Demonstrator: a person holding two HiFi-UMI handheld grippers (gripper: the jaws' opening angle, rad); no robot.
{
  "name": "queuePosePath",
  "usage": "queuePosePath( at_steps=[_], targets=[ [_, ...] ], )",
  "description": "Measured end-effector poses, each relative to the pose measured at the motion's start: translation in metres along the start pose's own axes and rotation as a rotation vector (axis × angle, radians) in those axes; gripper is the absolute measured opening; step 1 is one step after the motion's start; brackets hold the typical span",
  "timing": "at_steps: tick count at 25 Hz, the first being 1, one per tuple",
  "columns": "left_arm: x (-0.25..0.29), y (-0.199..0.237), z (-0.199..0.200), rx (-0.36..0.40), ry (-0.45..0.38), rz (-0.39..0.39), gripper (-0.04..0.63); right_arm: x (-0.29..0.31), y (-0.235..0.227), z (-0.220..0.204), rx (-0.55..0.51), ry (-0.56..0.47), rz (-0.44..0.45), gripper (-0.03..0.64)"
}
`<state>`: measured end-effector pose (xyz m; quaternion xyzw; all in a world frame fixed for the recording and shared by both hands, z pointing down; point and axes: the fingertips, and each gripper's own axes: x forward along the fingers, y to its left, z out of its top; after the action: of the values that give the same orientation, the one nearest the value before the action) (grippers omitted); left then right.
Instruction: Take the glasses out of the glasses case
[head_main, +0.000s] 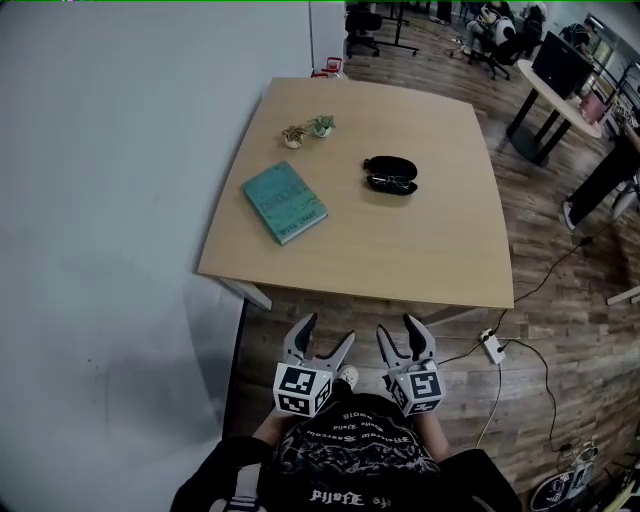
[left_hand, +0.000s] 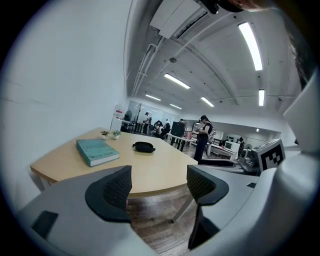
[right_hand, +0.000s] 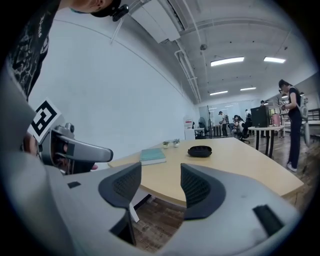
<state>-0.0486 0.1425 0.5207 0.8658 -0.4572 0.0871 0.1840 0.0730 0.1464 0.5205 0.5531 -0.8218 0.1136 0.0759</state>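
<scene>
While the left gripper (head_main: 328, 332) and right gripper (head_main: 400, 330) hang empty, jaws apart, bottom centre, the open glasses case (head_main: 390, 177) (long axis crosswise) lies well above, nearer the right.

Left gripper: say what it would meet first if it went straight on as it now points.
Probably the near edge of the table: the open left gripper aims at it, with floor just below. Depth is unclear.
</scene>
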Motion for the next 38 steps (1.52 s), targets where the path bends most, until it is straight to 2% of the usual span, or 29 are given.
queuePosePath(
  at_steps=[8, 15, 20, 26, 38],
  targets=[
    [0.025, -0.022, 0.011, 0.013, 0.001, 0.016, 0.354, 0.004, -0.032, 0.001, 0.027, -0.011, 0.012, 0.256],
    [0.043, -0.017, 0.009, 0.02, 0.029, 0.003, 0.354, 0.012, -0.044, -0.003, 0.052, -0.009, -0.012, 0.256],
    [0.075, -0.007, 0.015, 0.015, 0.037, -0.006, 0.354, 0.027, -0.063, -0.001, 0.05, 0.001, -0.03, 0.255],
    [0.128, 0.013, 0.039, 0.019, 0.03, -0.035, 0.354, 0.065, -0.099, 0.015, 0.056, 0.007, -0.072, 0.256],
    [0.224, 0.065, 0.087, 0.037, 0.043, -0.093, 0.354, 0.167, -0.138, 0.051, 0.042, 0.032, -0.063, 0.256]
  ],
)
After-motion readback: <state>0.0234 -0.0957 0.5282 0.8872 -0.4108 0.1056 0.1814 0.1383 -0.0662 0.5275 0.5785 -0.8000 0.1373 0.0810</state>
